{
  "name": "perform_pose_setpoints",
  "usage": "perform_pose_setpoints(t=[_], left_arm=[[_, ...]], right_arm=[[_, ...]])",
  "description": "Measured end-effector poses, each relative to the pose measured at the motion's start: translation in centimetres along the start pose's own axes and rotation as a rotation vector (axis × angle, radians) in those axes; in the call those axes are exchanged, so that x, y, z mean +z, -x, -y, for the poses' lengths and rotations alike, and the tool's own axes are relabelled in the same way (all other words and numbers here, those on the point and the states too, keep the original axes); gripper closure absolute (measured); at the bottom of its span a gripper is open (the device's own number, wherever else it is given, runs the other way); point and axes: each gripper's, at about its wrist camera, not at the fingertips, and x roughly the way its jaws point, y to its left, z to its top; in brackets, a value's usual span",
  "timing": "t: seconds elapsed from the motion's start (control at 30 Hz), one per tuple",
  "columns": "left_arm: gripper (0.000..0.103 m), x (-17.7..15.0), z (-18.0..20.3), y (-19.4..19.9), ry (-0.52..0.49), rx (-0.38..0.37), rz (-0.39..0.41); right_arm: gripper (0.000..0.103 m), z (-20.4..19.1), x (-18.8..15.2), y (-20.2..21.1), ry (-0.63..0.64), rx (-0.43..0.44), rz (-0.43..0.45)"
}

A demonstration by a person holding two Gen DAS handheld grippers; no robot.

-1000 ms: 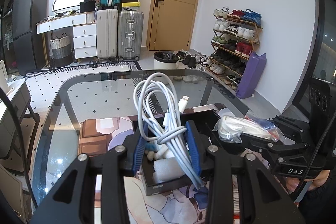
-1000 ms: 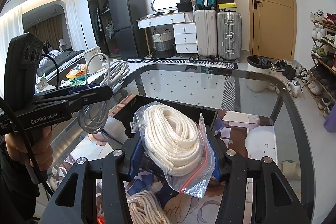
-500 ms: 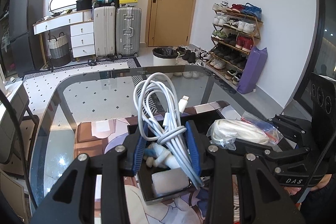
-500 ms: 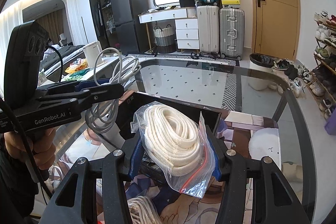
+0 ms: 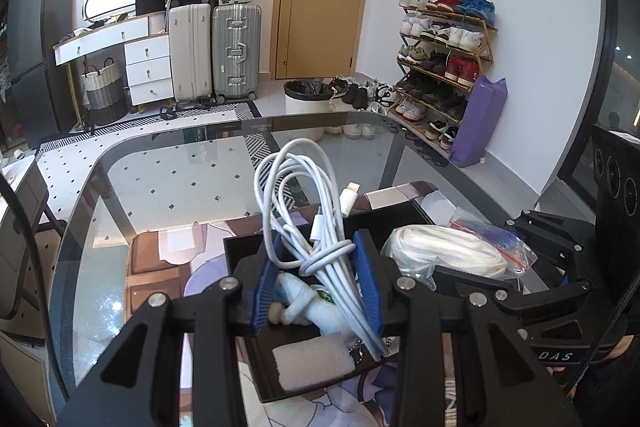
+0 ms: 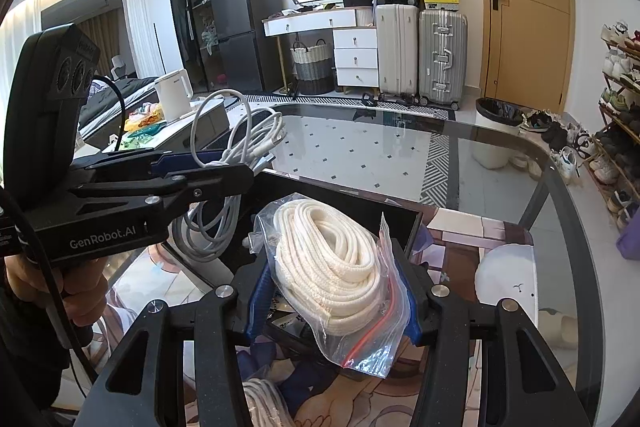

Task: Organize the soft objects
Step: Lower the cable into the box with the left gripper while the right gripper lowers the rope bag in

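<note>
My left gripper (image 5: 316, 283) is shut on a bundle of white charging cables (image 5: 308, 203) and holds it over a black tray (image 5: 240, 247) on the glass table. The tray holds a small white plush toy (image 5: 308, 307) and a white foam roll (image 5: 312, 359). My right gripper (image 6: 332, 291) is shut on a clear zip bag of coiled white rope (image 6: 328, 255), also above the tray's edge (image 6: 408, 223). The bag also shows in the left wrist view (image 5: 448, 251). The left gripper and its cables show at the left in the right wrist view (image 6: 224, 163).
A printed mat (image 5: 160, 267) lies under the tray on the glass table (image 5: 180, 179). Another white rope coil (image 6: 260, 399) lies near the front and a white round pad (image 6: 508, 279) lies at the right. Suitcases, a shoe rack and a door stand beyond.
Both grippers have moved forward over the black tray with their loads. The left gripper has come closer to the right one. Both grips are unchanged.
</note>
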Motion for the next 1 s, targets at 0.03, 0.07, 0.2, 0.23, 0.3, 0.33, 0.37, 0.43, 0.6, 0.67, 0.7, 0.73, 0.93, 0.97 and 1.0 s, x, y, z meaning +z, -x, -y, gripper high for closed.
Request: perform_pose_setpoints(t=[0.03,0.07,0.2,0.23,0.3,0.33,0.37,0.43,0.6,0.67,0.7,0.73,0.93,0.97,1.0], left_arm=[[0.067,0.1,0.1,-0.1,-0.001,-0.001,-0.003],[0.067,0.0,0.1,-0.3,-0.003,-0.002,-0.005],[0.067,0.1,0.2,-0.9,-0.007,-0.005,-0.017],[0.067,-0.1,0.3,-1.0,-0.009,-0.005,-0.019],[0.067,0.0,0.4,-1.3,-0.012,-0.007,-0.027],[0.067,-0.1,0.4,-1.3,-0.014,-0.007,-0.029],[0.067,-0.1,0.4,-1.5,-0.015,-0.006,-0.032],[0.067,-0.1,0.5,-1.7,-0.018,-0.006,-0.037],[0.067,-0.1,0.5,-2.3,-0.025,-0.006,-0.049],[0.067,-0.2,0.5,-2.4,-0.027,-0.004,-0.052],[0.067,-0.2,0.5,-2.5,-0.028,-0.004,-0.054],[0.067,-0.3,0.5,-2.6,-0.030,-0.003,-0.057],[0.067,-0.6,0.3,-3.0,-0.036,0.000,-0.073],[0.067,-0.7,0.3,-3.1,-0.038,0.002,-0.075],[0.067,-0.7,0.4,-3.1,-0.040,0.004,-0.077]], right_arm=[[0.051,0.0,0.0,-0.1,0.004,-0.003,-0.003],[0.051,0.0,-0.1,-0.3,0.008,-0.007,-0.005],[0.051,-0.1,-0.1,-0.7,0.019,-0.009,-0.014],[0.051,0.0,-0.1,-0.9,0.021,-0.011,-0.015],[0.051,0.0,-0.1,-1.1,0.024,-0.010,-0.019],[0.051,0.0,-0.1,-1.2,0.027,-0.010,-0.021],[0.051,0.0,-0.1,-1.3,0.030,-0.011,-0.023],[0.051,-0.1,-0.1,-1.5,0.033,-0.012,-0.027],[0.051,-0.2,-0.1,-2.2,0.041,-0.014,-0.038],[0.051,-0.2,-0.1,-2.3,0.044,-0.014,-0.041],[0.051,-0.3,-0.1,-2.4,0.046,-0.014,-0.043],[0.051,-0.3,-0.1,-2.6,0.048,-0.014,-0.045],[0.051,-0.4,-0.2,-3.2,0.063,-0.021,-0.056],[0.051,-0.5,-0.2,-3.3,0.066,-0.022,-0.057],[0.051,-0.5,-0.3,-3.4,0.069,-0.024,-0.059]])
